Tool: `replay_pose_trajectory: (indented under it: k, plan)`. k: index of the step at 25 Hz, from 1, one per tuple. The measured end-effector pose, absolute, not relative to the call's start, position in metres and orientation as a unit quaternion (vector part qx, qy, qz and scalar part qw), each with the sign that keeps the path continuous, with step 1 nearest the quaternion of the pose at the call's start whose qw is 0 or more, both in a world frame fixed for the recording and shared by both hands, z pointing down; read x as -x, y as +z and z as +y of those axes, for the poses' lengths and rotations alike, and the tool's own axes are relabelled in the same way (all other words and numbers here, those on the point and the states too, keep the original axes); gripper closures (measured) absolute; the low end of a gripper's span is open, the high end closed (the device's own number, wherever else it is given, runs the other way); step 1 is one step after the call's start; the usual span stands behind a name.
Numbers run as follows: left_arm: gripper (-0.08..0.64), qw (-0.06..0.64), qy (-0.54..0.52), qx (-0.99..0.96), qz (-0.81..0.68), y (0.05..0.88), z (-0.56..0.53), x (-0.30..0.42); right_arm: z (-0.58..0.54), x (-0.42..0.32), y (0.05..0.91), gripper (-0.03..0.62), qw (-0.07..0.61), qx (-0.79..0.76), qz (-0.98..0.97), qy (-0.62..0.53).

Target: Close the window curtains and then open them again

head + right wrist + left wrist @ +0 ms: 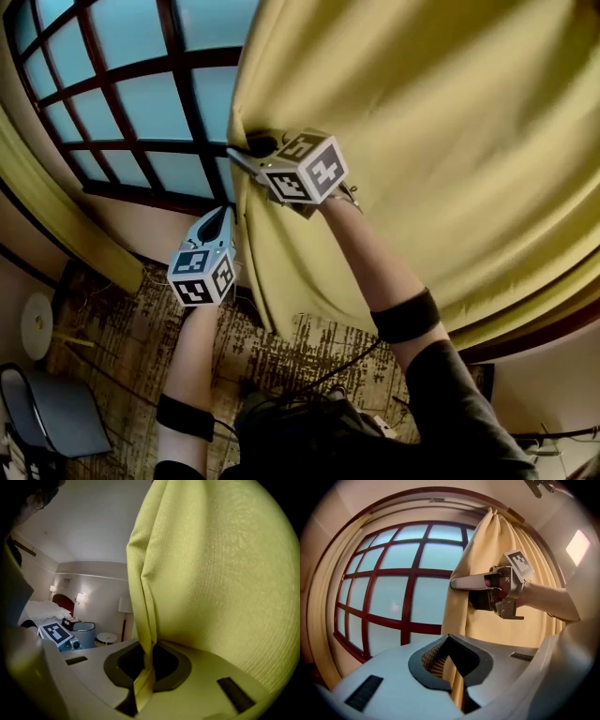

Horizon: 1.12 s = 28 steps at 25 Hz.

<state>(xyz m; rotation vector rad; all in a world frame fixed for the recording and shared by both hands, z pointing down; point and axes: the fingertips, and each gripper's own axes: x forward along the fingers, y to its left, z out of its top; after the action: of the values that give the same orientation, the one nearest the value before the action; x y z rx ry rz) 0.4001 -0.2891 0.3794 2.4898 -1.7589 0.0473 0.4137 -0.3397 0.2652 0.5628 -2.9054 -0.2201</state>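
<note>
The yellow right-hand curtain [422, 141] covers the right part of the window [141, 103], whose dark red bars and pale panes show at the upper left. My right gripper [238, 154] is shut on the curtain's [211, 573] free edge, a fold of cloth pinched between its jaws [144, 660]. Just below it, my left gripper [227, 210] is shut on the same edge, with a strip of curtain [473, 616] running down between its jaws [450, 644]. The left gripper view shows the right gripper [457, 582] clamped higher on that edge. The left curtain [56, 202] hangs gathered at the window's left side.
Below the window lie patterned carpet [141, 328] and dark cables [328, 370]. A grey chair [56, 412] and a small white round table [36, 323] stand at the lower left. Behind, the right gripper view shows a bed [40, 611], a floor lamp [124, 606] and a bin [85, 633].
</note>
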Motion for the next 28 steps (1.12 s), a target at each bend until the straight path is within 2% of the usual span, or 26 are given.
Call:
replay_pose_trajectory:
  k: [8, 16, 22, 28]
  plan:
    - [0.556, 0.054, 0.010, -0.805, -0.590, 0.385, -0.304, -0.322, -0.351, -0.302, 0.300, 0.561, 0.142, -0.153, -0.973, -0.095]
    - [0.556, 0.052, 0.015, -0.805, -0.591, 0.383, -0.313, -0.226, -0.360, -0.212, 0.282, 0.561, 0.104, -0.160, -0.978, -0.089]
    - [0.556, 0.054, 0.028, -0.822, -0.566, 0.379, -0.320, -0.199, -0.372, -0.189, 0.276, 0.561, 0.115, -0.188, -0.972, -0.081]
    - [0.556, 0.061, 0.026, -0.827, -0.558, 0.383, -0.340, -0.200, -0.386, -0.188, 0.280, 0.560, 0.121, -0.194, -0.970, -0.086]
